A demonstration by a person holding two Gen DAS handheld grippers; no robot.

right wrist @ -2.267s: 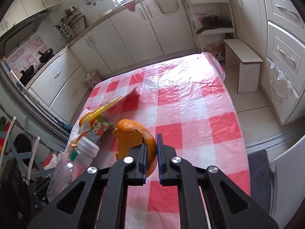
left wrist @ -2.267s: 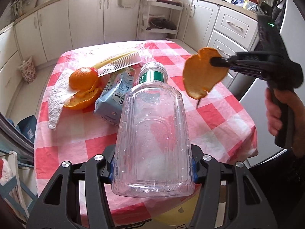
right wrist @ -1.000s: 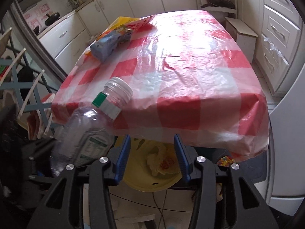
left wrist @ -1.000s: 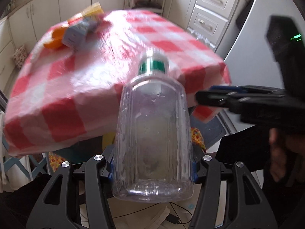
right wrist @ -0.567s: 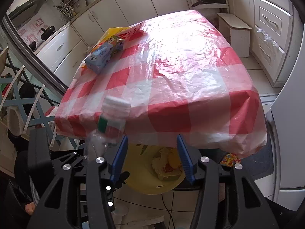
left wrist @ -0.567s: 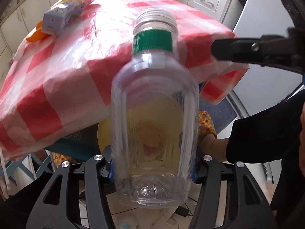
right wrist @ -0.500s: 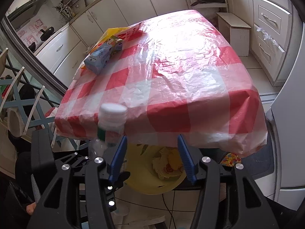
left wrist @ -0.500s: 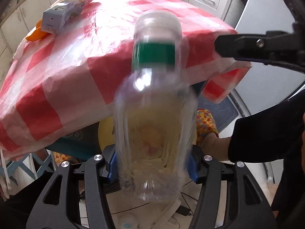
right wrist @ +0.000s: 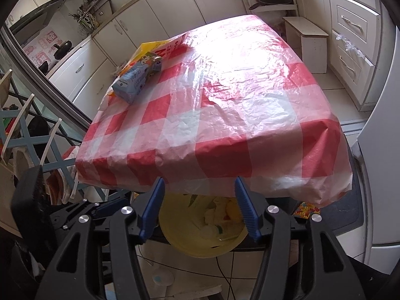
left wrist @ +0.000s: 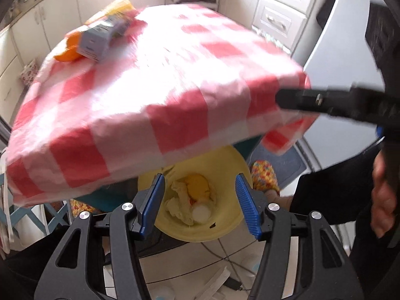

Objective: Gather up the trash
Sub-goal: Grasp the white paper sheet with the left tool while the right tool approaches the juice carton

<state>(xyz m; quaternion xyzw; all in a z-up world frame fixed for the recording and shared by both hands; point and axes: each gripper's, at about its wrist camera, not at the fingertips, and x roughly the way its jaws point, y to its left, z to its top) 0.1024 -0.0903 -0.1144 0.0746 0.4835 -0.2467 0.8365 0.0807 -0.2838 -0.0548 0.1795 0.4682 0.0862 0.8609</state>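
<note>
My left gripper point(left wrist: 200, 201) is open and empty above a yellow trash bin point(left wrist: 225, 227) that stands under the table's near edge. In the bin lie the clear bottle with its white cap point(left wrist: 201, 213), orange peel point(left wrist: 197, 187) and crumpled tissue. My right gripper point(right wrist: 198, 206) is open and empty over the same bin point(right wrist: 200, 242). On the red-checked table point(right wrist: 225, 95) a blue carton point(right wrist: 136, 80) lies on a yellow wrapper point(right wrist: 160, 46); orange peel point(left wrist: 66, 50) lies beside the carton point(left wrist: 100, 38).
White kitchen cabinets point(right wrist: 175, 7) line the far wall. A small white stool point(right wrist: 307, 42) stands right of the table. A drying rack point(right wrist: 27, 125) stands at left. Cables and paper scraps lie on the floor near the bin.
My left gripper has opened and the bottle has dropped into the yellow bin. My right gripper let go of its orange peel earlier and stays open over the bin.
</note>
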